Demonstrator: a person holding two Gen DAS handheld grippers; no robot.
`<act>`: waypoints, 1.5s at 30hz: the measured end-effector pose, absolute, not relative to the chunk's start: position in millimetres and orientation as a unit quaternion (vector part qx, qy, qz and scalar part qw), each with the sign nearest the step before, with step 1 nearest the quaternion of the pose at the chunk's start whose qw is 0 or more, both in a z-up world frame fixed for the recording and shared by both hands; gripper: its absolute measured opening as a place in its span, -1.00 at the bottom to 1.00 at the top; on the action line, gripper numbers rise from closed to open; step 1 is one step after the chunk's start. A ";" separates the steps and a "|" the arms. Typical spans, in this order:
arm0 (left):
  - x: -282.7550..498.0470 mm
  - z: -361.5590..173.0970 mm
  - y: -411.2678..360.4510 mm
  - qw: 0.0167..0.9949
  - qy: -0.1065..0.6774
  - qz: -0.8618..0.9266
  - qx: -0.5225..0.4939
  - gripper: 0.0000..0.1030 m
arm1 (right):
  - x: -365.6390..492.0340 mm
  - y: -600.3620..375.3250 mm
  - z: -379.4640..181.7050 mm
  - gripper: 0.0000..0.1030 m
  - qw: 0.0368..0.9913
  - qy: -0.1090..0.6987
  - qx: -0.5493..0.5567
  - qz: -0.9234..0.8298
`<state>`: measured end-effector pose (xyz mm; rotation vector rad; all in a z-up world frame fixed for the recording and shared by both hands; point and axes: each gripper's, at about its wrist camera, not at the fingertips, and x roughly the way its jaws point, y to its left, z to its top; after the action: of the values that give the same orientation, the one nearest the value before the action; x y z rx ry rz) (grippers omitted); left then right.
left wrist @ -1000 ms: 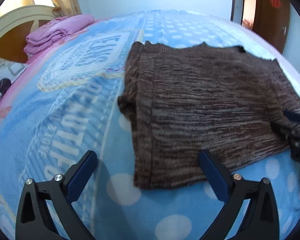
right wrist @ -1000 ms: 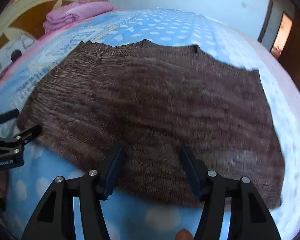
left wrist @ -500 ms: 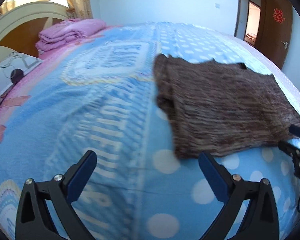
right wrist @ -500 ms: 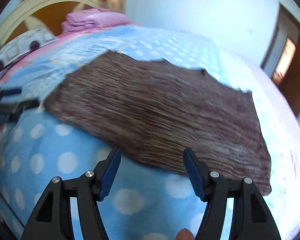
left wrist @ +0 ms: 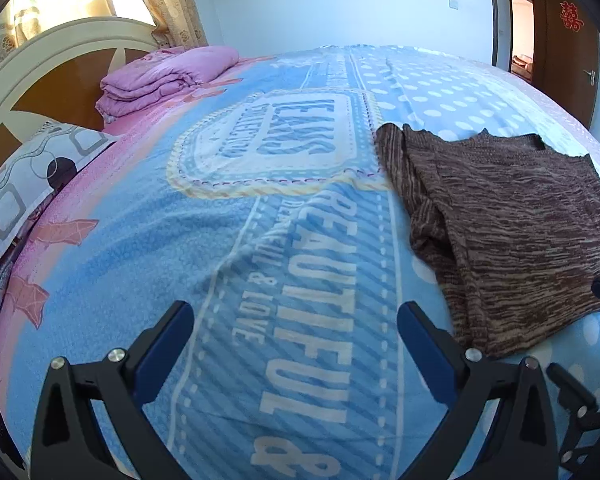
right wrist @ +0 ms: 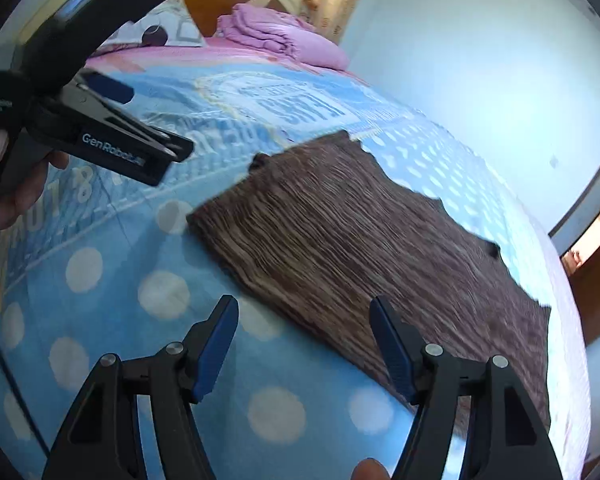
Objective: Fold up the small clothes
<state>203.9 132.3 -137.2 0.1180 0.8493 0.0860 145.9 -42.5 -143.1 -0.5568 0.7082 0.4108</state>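
Observation:
A brown striped knit sweater (left wrist: 500,220) lies flat on the blue bedspread (left wrist: 260,240), one side folded in along its left edge. My left gripper (left wrist: 294,316) stands open over bare bedspread, left of the sweater, with nothing between its fingers. In the right wrist view the sweater (right wrist: 360,248) runs diagonally. My right gripper (right wrist: 304,308) hovers at its near edge; its jaws are opening and grip nothing. The left gripper (right wrist: 152,120) shows at the upper left, off the cloth. The right gripper (left wrist: 584,332) peeks in at the left view's right edge.
A folded pink blanket (left wrist: 164,76) and a patterned pillow (left wrist: 32,176) lie by the headboard (left wrist: 40,64) at the far left. A brown door (left wrist: 564,40) stands at the far right. A person's hand (right wrist: 20,192) holds the left gripper.
The left gripper drew back and leftward off the sweater onto bare bedspread. The right gripper pulled back to the sweater's near edge and rolled, and its jaws widened a little. The sweater stayed put.

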 end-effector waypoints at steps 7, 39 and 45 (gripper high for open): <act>220.6 -139.9 133.4 0.904 0.422 0.034 0.056 1.00 | 160.8 -11.3 -150.8 0.33 0.881 0.321 -0.288 0.194; 328.7 -147.8 72.0 0.885 0.443 -0.139 -0.007 0.56 | 172.4 -0.4 -156.1 -0.02 0.893 0.314 -0.261 0.188; 339.0 -153.9 71.8 0.881 0.450 -0.148 -0.028 0.22 | 174.6 -2.3 -156.2 -0.66 0.888 0.326 -0.245 0.213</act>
<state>339.0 71.8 -153.9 -0.0583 0.9366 -0.3075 174.6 -2.3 -156.2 -0.5095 0.6771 0.4437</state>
